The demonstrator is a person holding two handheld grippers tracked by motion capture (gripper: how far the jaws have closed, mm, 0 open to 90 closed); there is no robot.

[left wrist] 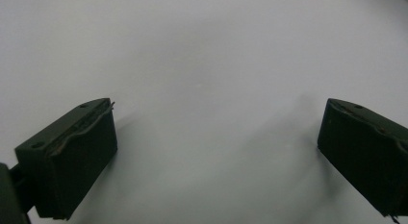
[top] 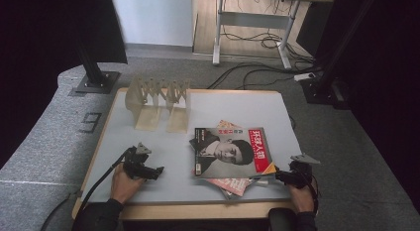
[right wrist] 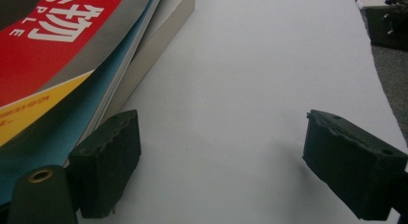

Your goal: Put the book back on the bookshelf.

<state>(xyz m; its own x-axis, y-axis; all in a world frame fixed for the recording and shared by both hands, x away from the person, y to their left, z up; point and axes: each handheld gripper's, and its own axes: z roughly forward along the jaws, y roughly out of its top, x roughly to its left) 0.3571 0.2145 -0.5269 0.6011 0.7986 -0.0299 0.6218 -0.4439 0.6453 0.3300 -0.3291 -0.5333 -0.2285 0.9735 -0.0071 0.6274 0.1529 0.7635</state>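
Magazines [top: 232,154] lie stacked on the counter [top: 148,142]; high view puts the right gripper [top: 283,177] at their lower right corner. Left gripper [left wrist: 216,137] view: jaws wide, holding nothing. Right gripper [right wrist: 221,152] view: jaws wide, empty, stack's [right wrist: 72,65] edge just beside one jaw.

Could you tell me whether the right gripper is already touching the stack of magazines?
Cannot tell. In the right gripper view, one jaw of the open right gripper stands right against the edge of the stack of magazines, with no plain gap or contact.

Dim, soft overhead light (faint shadows); gripper views slightly blurred.
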